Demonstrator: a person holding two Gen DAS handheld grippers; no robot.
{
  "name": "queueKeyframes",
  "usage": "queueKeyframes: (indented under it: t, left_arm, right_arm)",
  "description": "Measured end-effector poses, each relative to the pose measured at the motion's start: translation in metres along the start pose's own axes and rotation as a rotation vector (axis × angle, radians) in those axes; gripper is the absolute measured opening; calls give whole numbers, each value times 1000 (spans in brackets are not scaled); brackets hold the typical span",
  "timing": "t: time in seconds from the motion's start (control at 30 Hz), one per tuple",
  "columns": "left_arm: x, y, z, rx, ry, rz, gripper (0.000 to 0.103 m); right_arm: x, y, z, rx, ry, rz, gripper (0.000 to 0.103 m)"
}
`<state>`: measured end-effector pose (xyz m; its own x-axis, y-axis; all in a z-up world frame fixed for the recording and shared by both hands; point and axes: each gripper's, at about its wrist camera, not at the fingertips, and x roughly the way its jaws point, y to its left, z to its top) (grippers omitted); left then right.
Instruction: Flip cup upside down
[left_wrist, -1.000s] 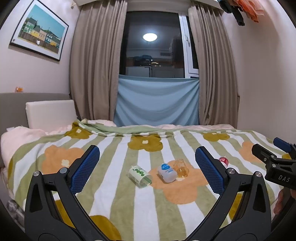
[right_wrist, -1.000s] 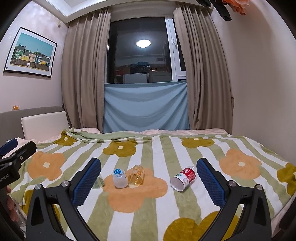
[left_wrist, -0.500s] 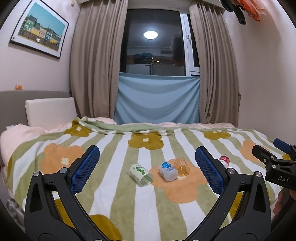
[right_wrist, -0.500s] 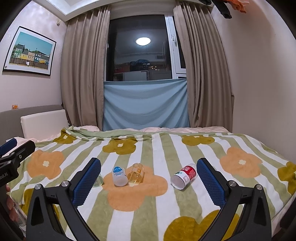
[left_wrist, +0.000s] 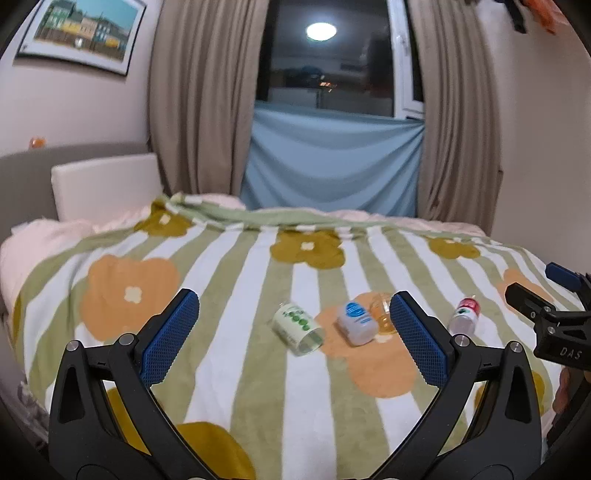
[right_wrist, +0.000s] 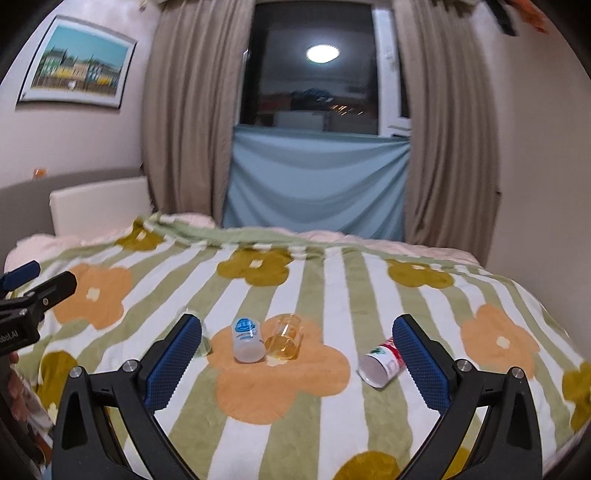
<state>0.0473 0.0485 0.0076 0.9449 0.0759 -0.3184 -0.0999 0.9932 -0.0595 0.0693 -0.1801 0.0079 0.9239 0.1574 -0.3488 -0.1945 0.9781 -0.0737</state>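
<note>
Four cups are lying on their sides on the striped floral blanket (right_wrist: 332, 295), beyond both empty, spread grippers: left gripper (left_wrist: 293, 334), right gripper (right_wrist: 297, 352). The amber clear cup (right_wrist: 284, 338) is touching a white blue-labelled cup (right_wrist: 246, 339).

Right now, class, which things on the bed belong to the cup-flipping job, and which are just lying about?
For the job:
amber cup
left tool
right tool

Lying about:
blue-labelled bottle
green-dotted cup
red-labelled cup
pillow

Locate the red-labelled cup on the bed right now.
In the right wrist view, the red-labelled cup lies on its side on the blanket, right of the amber cup, beside the right gripper's right finger.
</note>
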Motion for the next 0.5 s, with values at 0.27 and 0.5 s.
queueKeyframes:
  t: [0.27, 0.5]
  left_arm:
    - [60, 36, -3, -32, 151, 57, 103]
    - [122, 55, -25, -30, 325, 54, 103]
  right_arm:
    - [101, 19, 20, -106, 202, 153, 103]
    - [201, 46, 4, -175, 416, 258, 103]
